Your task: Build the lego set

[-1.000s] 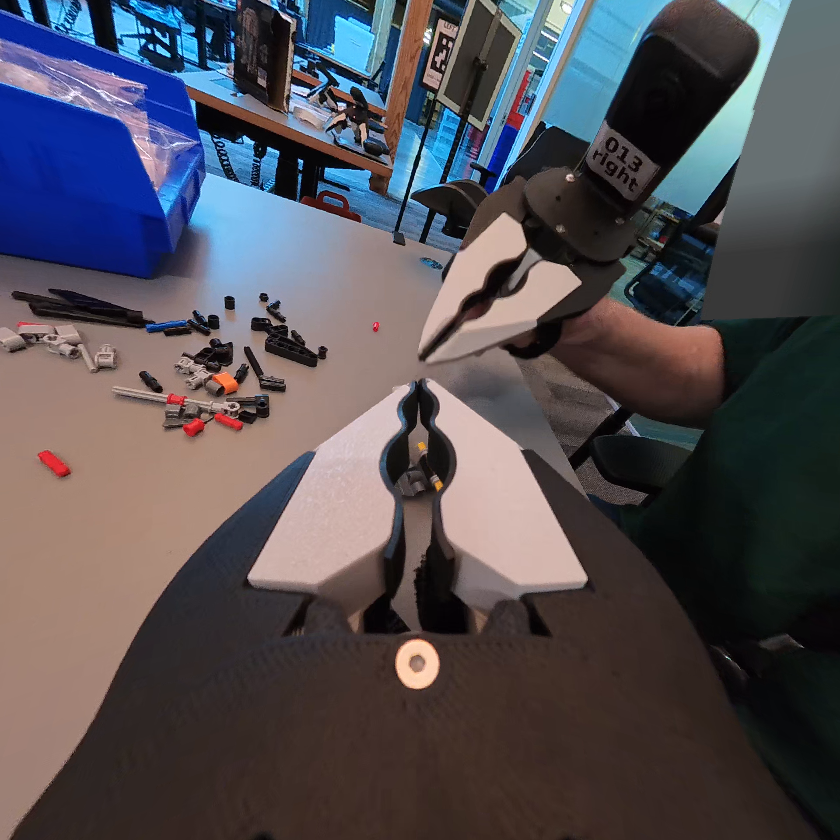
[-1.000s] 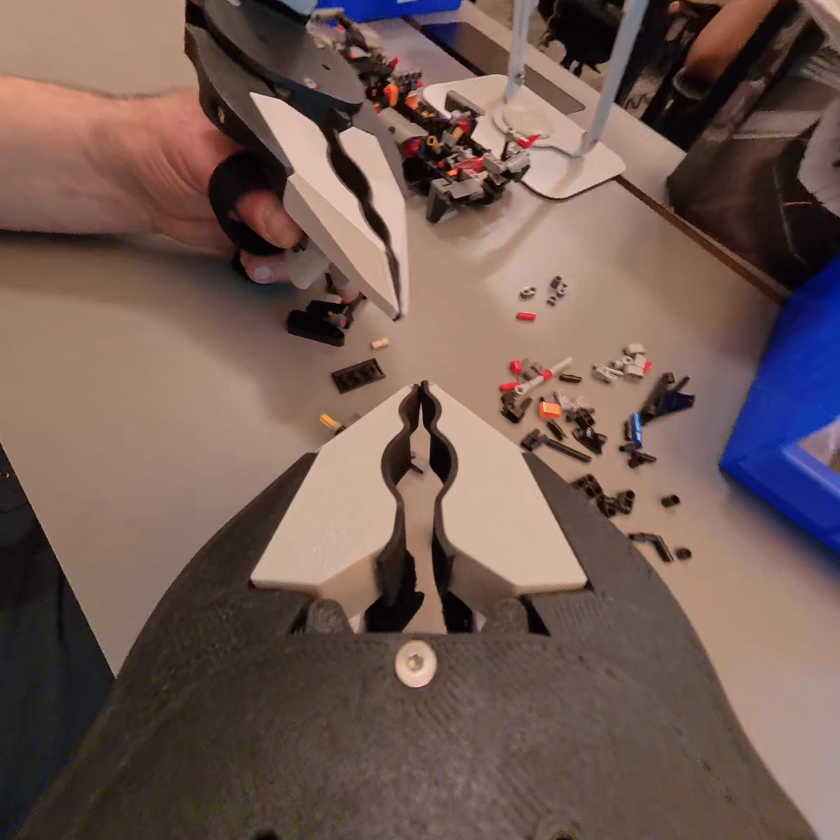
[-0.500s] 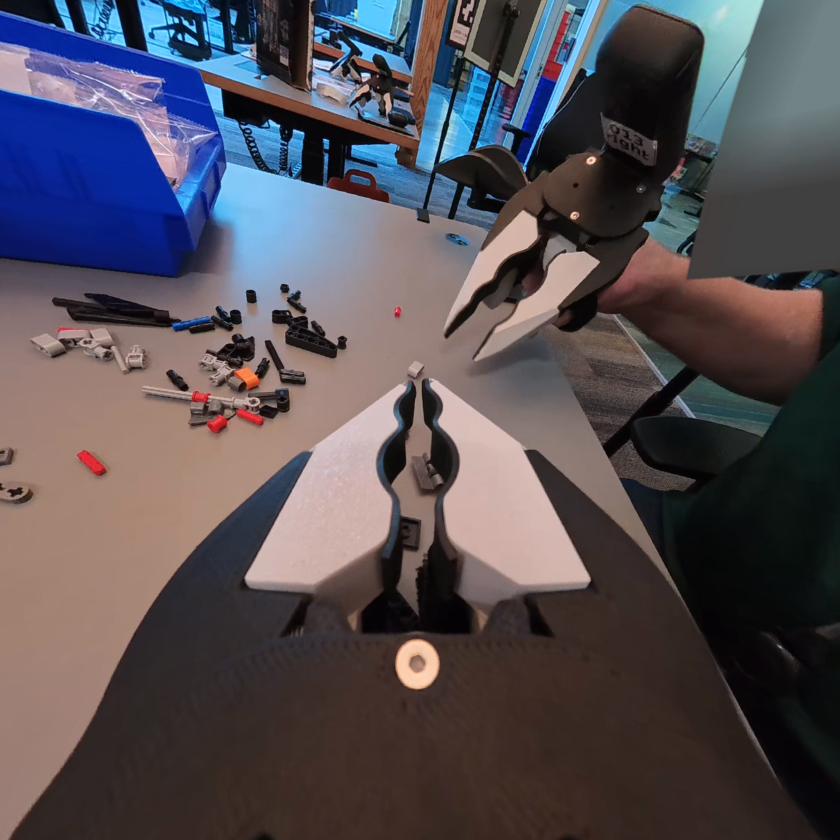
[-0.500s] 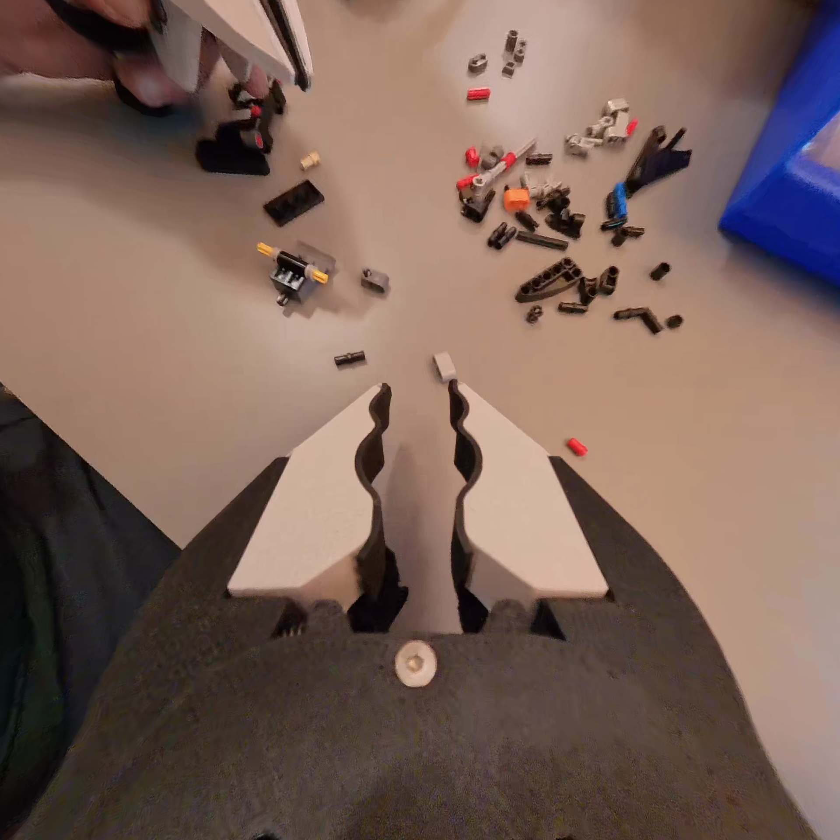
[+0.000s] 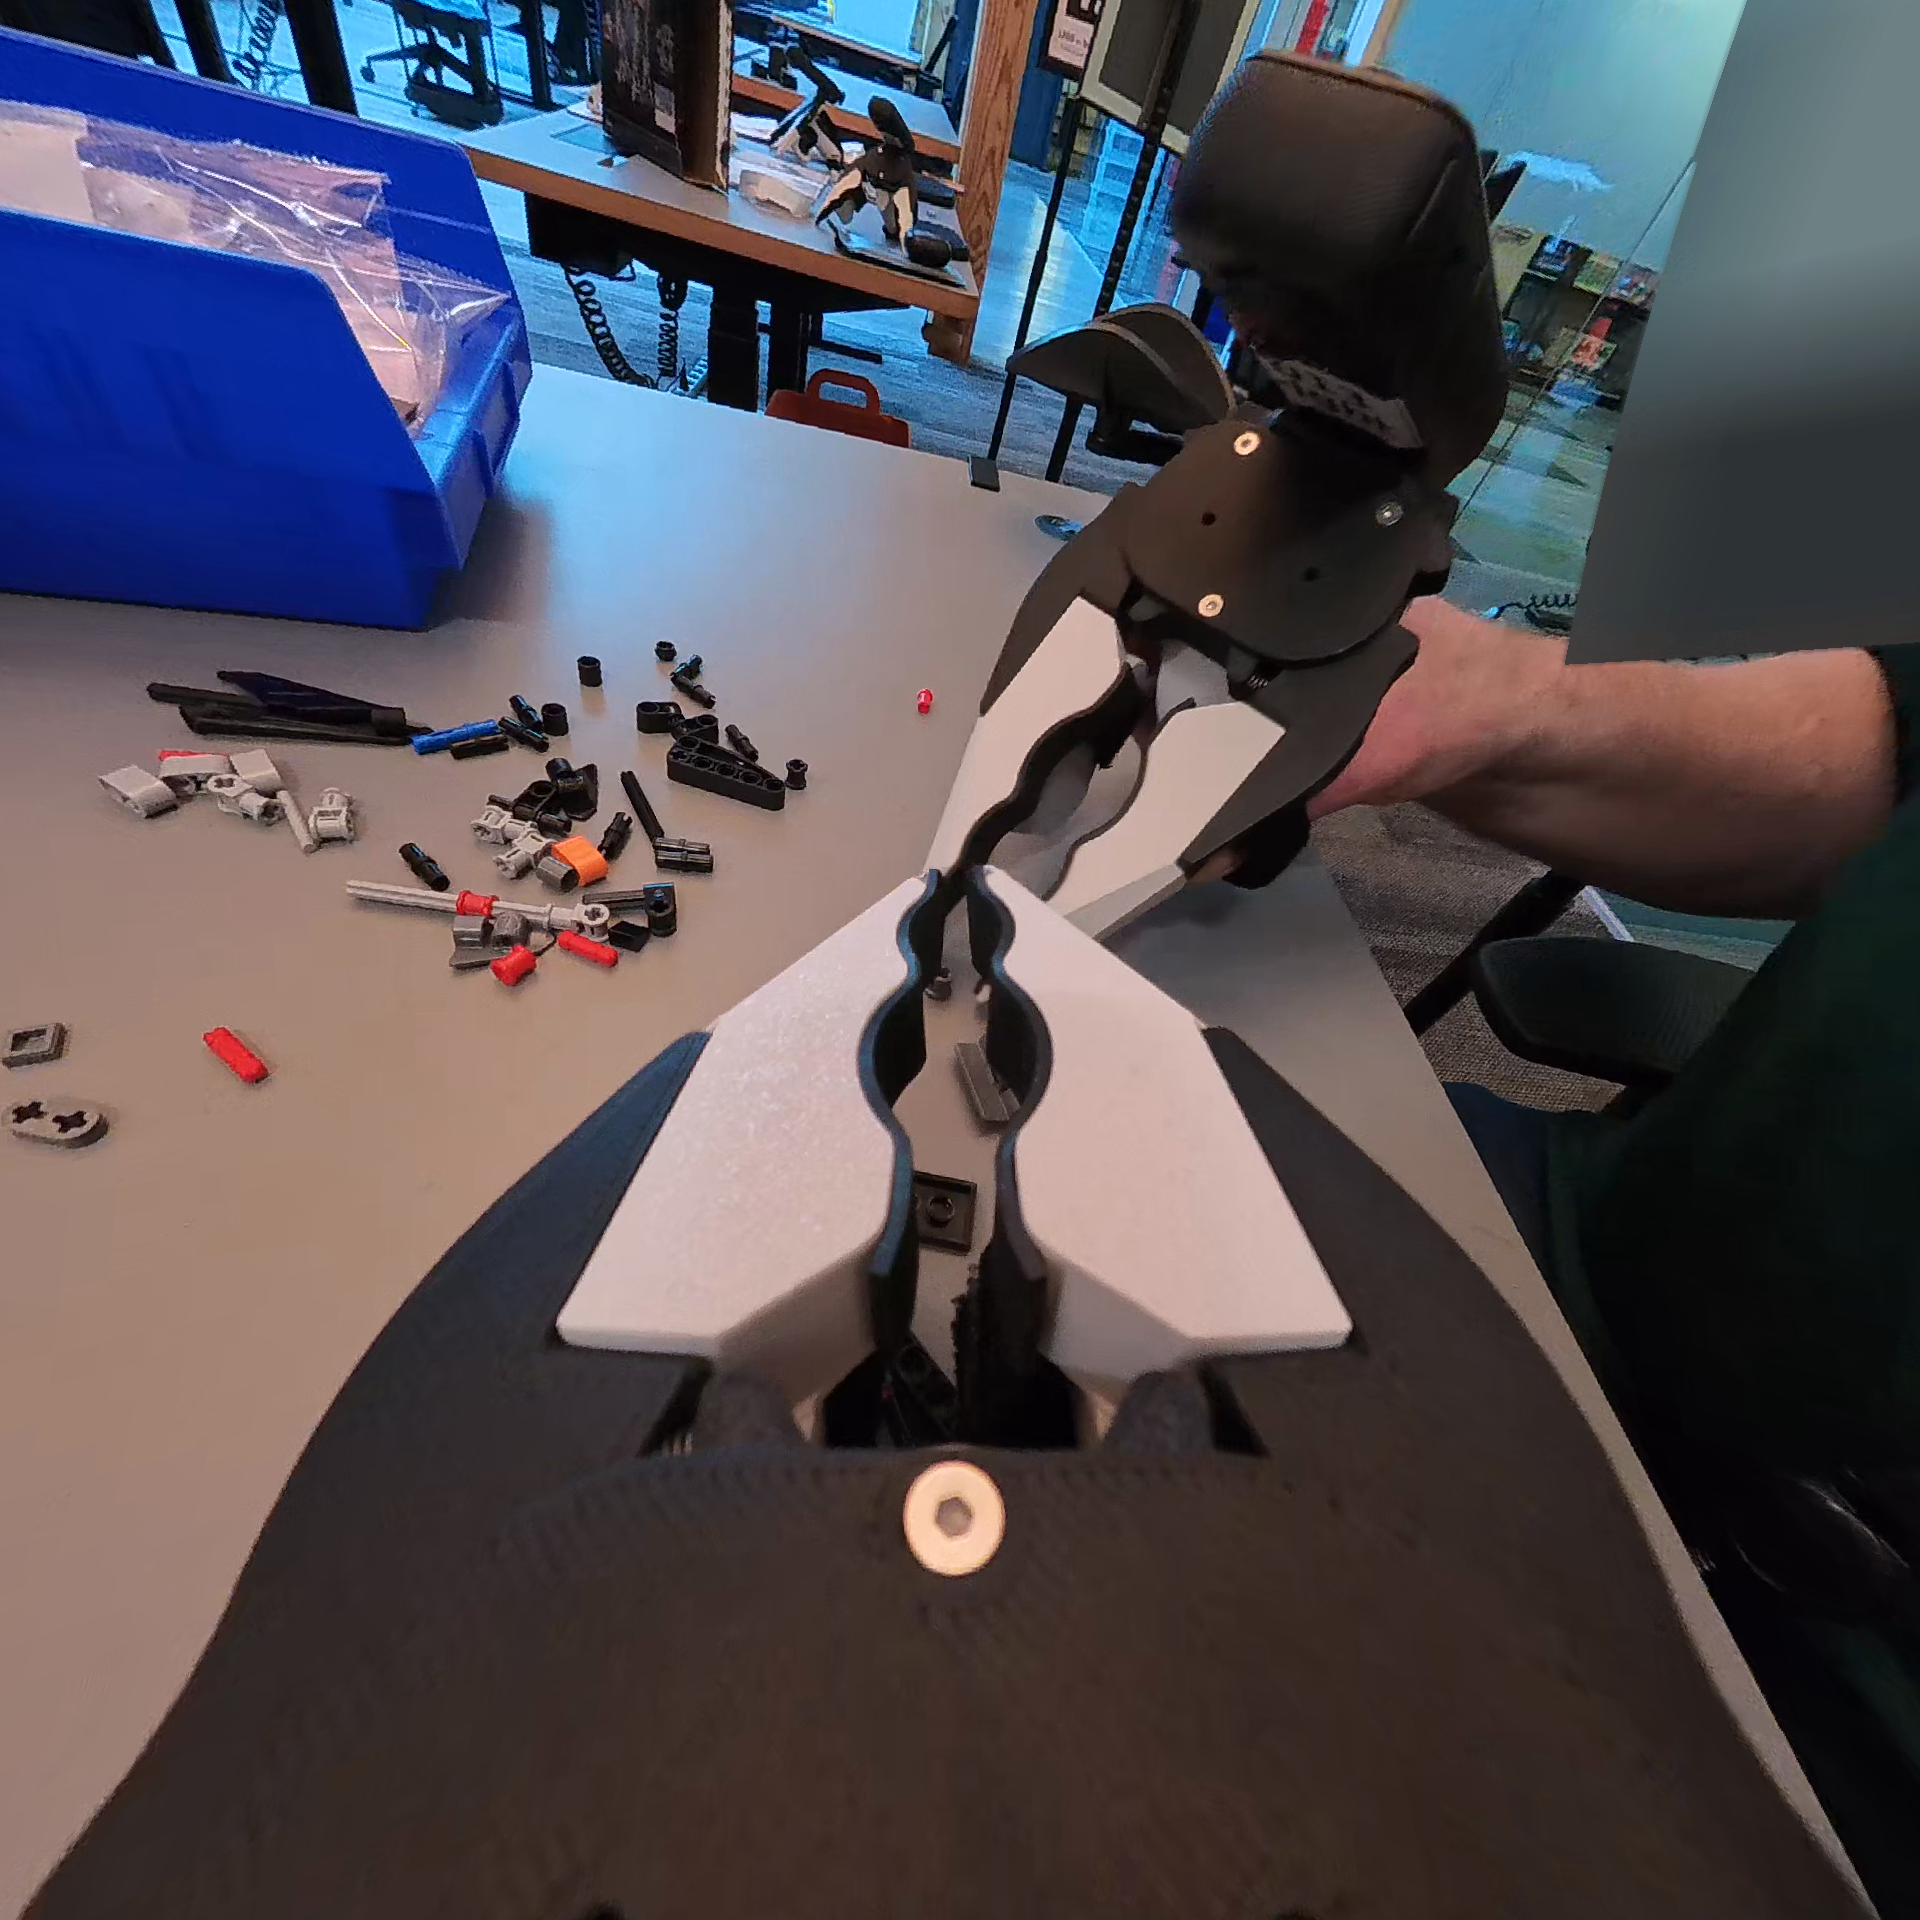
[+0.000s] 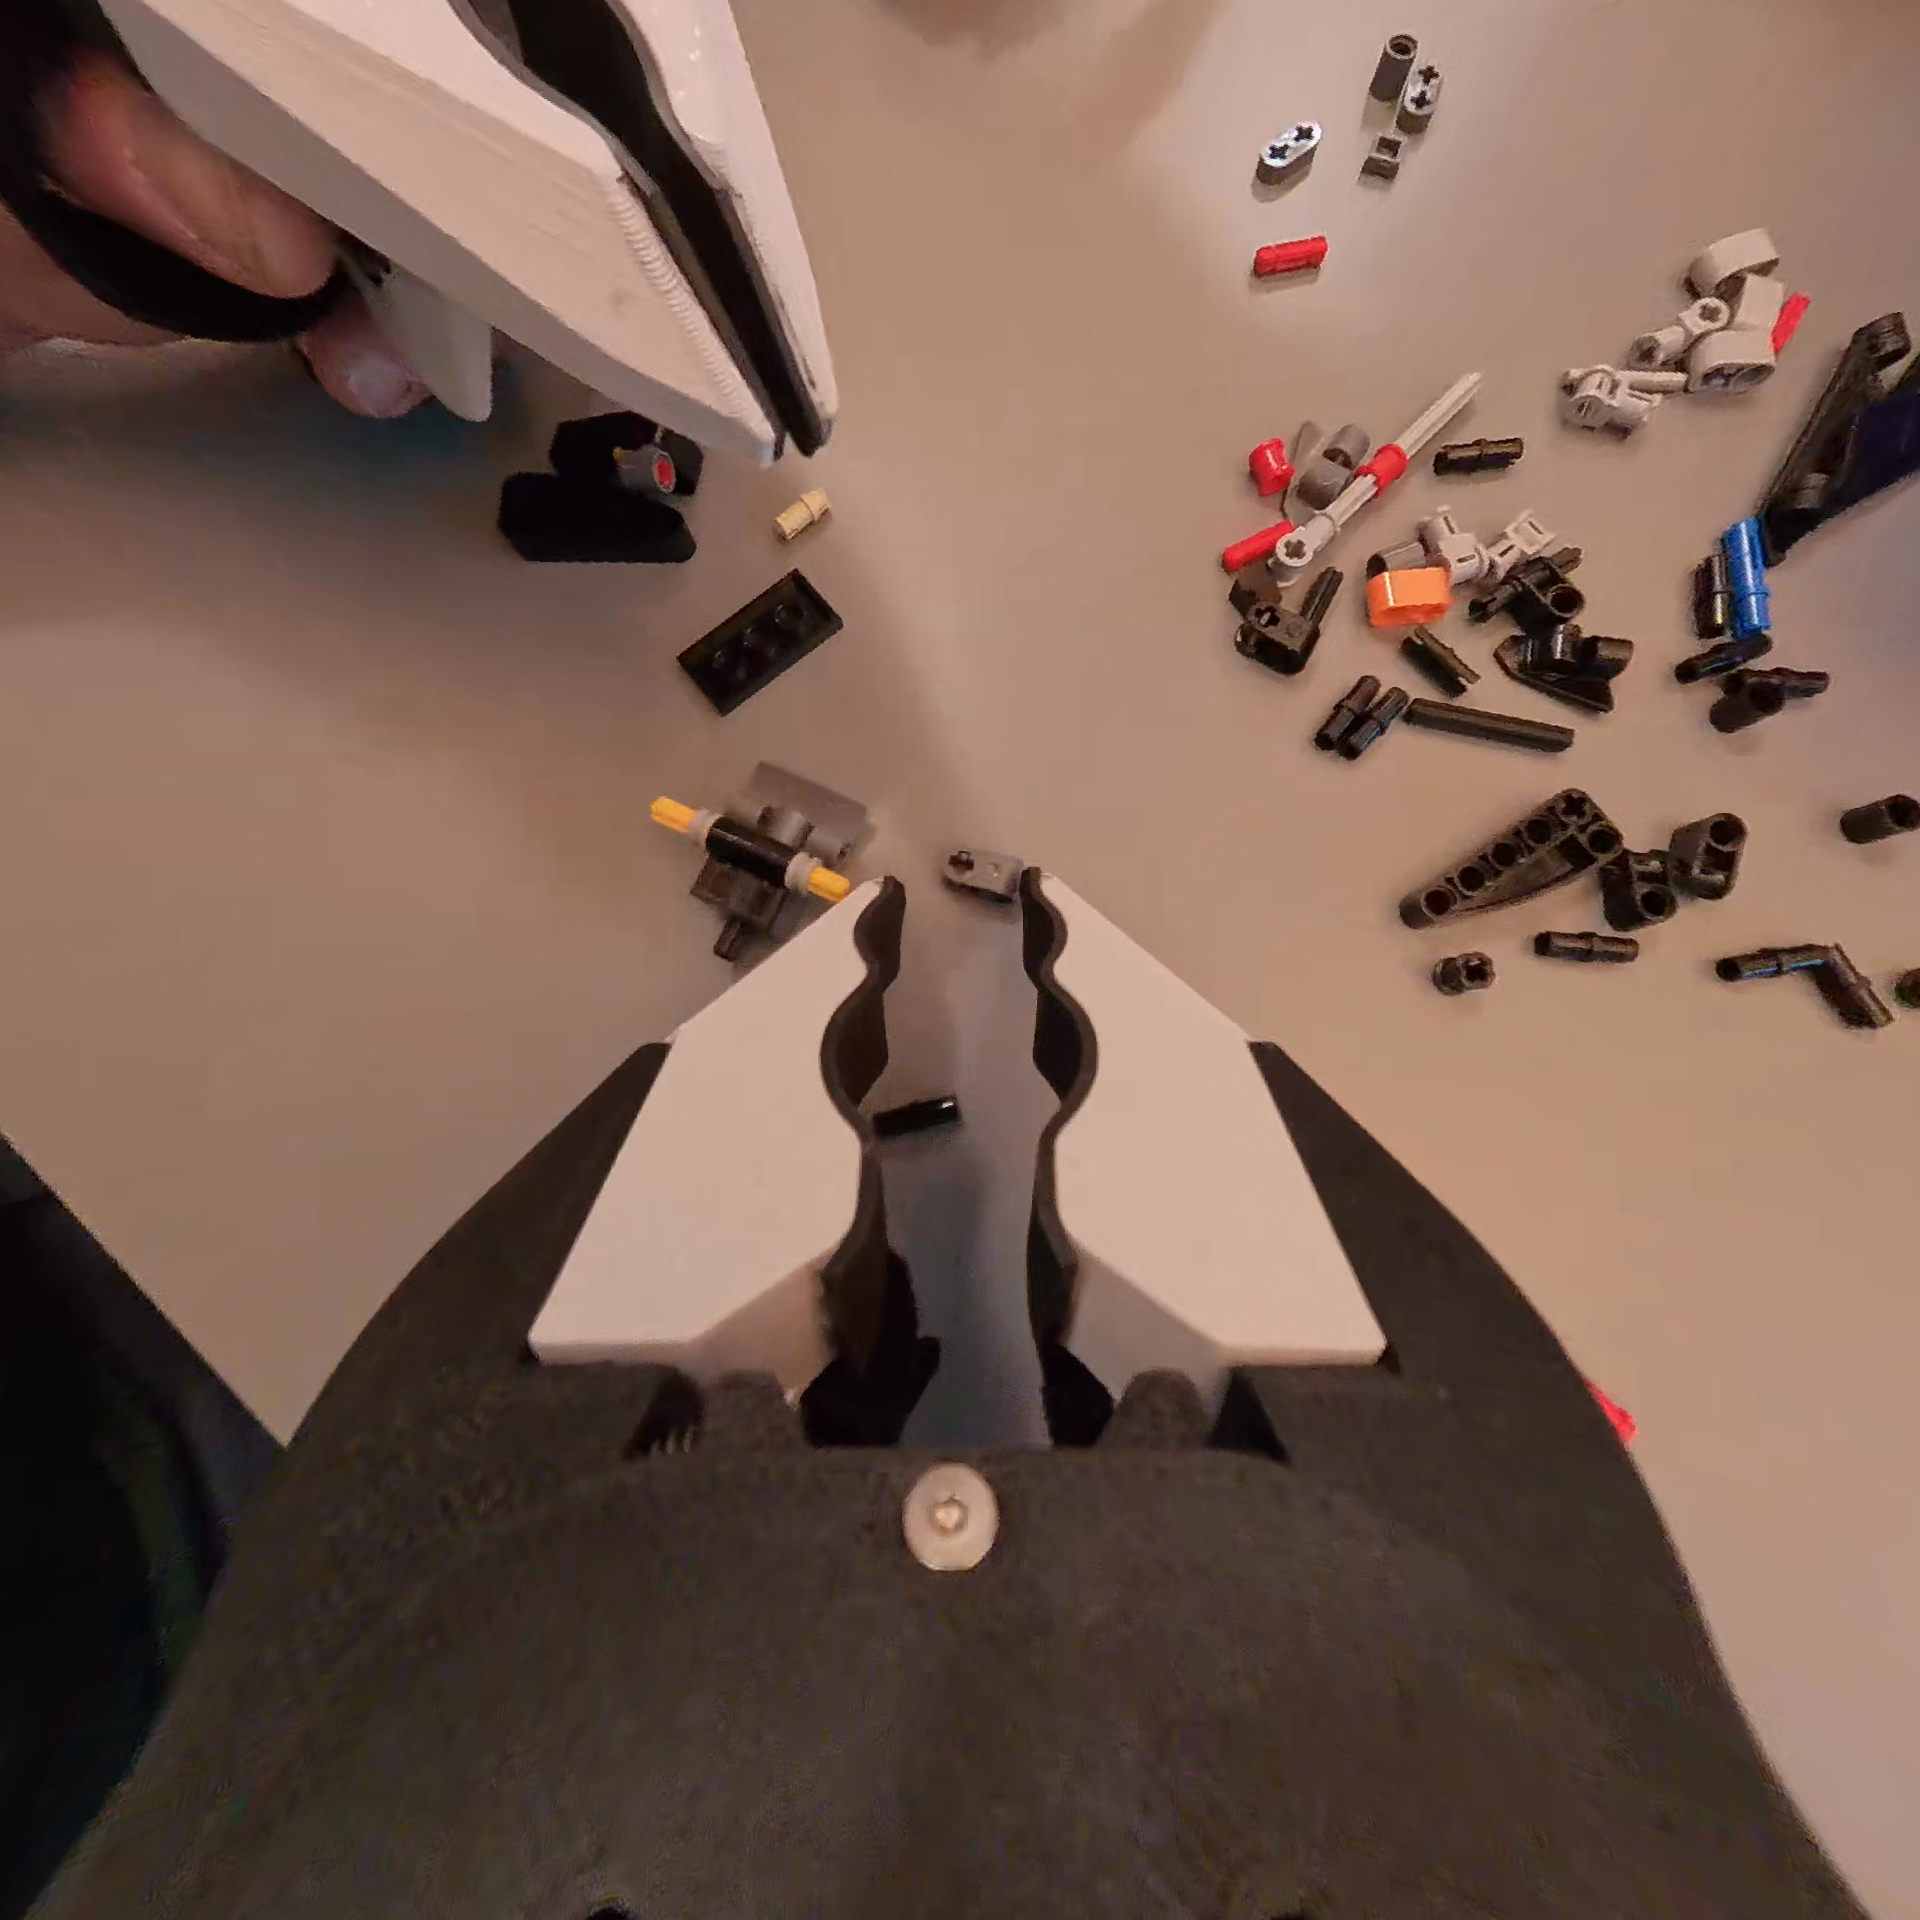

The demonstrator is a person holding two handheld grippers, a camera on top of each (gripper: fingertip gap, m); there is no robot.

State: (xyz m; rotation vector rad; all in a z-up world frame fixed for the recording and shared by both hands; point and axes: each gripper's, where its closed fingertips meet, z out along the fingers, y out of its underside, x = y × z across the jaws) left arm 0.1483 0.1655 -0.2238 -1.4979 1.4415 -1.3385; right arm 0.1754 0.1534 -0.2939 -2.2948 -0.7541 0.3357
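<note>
The grey table (image 6: 312, 727) held scattered lego pieces (image 6: 1507, 623) at right of frame. The right gripper (image 6: 961, 883) stood apart at centre, its tips flanking a small grey piece (image 6: 982, 871). The left gripper (image 6: 800, 442), upper left, was closed and empty.

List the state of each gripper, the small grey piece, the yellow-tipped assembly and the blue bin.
left gripper: shut, empty
right gripper: open, fingertips just short of the small grey piece
small grey piece: loose on the table
yellow-tipped assembly: lying on the table, ungripped
blue bin: open-topped, clear plastic bag inside
</note>
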